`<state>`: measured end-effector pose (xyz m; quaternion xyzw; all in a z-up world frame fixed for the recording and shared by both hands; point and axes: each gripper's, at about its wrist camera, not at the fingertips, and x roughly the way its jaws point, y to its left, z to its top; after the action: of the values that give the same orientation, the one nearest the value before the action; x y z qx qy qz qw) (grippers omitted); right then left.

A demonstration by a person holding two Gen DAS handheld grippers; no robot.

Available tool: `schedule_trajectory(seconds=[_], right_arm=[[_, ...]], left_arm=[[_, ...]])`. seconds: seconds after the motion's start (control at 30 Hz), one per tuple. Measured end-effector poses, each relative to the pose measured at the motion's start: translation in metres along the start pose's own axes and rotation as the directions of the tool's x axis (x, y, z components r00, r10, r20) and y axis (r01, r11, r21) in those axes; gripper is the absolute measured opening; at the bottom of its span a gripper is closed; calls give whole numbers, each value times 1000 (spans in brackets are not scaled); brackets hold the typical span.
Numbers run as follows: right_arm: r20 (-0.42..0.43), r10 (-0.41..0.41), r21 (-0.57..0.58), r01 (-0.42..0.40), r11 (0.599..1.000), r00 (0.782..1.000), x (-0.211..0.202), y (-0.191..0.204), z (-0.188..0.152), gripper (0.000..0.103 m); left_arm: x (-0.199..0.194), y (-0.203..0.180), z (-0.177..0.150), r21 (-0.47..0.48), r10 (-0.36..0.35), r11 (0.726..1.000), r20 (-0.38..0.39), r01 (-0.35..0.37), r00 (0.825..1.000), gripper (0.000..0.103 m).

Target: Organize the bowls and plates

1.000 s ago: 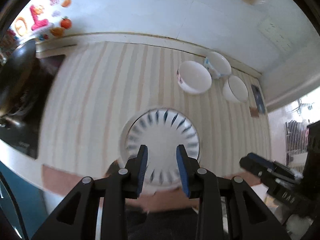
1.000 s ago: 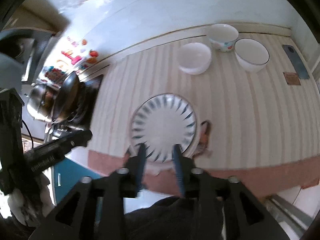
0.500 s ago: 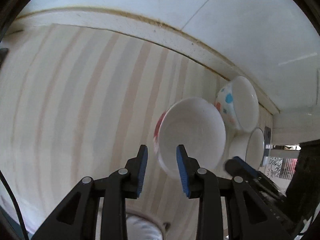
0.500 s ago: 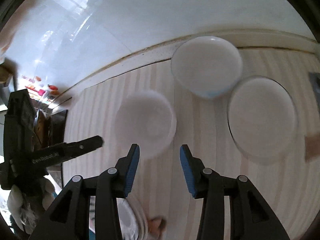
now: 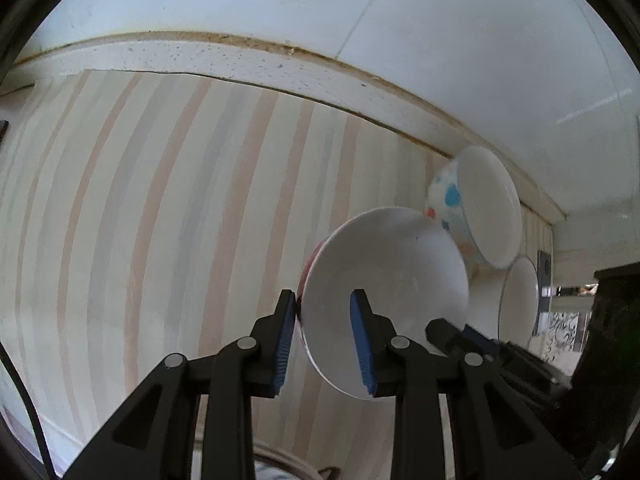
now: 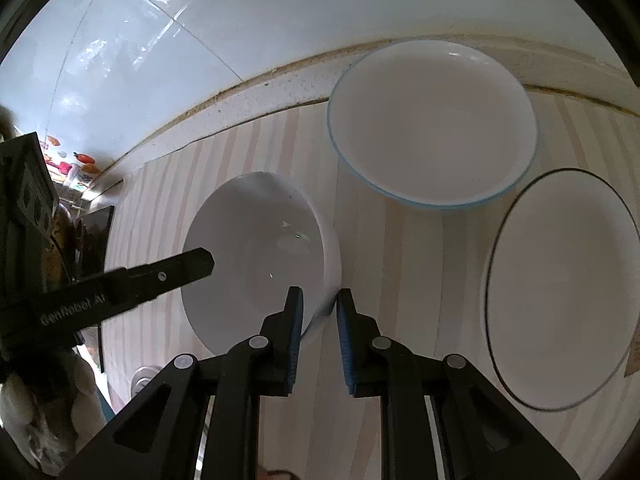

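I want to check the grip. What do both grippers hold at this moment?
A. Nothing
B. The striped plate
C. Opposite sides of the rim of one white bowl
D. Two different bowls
C: the left gripper and right gripper each straddle the white bowl's rim.

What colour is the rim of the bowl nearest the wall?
Light blue rim on the white bowl; the right wrist view shows it best.

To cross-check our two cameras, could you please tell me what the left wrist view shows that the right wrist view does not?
Left wrist only: the dotted outside of the back bowl and red print outside the white bowl. Right wrist only: fruit stickers and the black-rimmed bowl whole. Both: left tongs shut on the white bowl's rim, right tongs have just closed onto it too.
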<state>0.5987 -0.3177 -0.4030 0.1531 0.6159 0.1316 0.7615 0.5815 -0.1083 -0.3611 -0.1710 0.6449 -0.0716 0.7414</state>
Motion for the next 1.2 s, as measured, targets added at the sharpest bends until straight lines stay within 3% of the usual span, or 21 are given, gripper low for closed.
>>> schedule_trajectory(seconds=[0.17,0.37,0.73,1.2], right_arm=[[22,3,-43,-2,999,1000,-38,4,-22,19],[13,13,-53,-12,999,1000,-79,-11,-72,19],[-28,-7,66,9,998,1000,-107,-73,-173,19],[-60,-15,156,24,988,998,-100,-121,-226,19]], left_arm=[[-21,-19,-33,43,4,999,-3,-4,1000,25],[-34,-41,-85,72,-10,997,-35,13,999,25],[-3,-76,-162,161,-8,986,-149,32,989,25],[15,-97,-192,266,54,964,-163,-9,985,25]])
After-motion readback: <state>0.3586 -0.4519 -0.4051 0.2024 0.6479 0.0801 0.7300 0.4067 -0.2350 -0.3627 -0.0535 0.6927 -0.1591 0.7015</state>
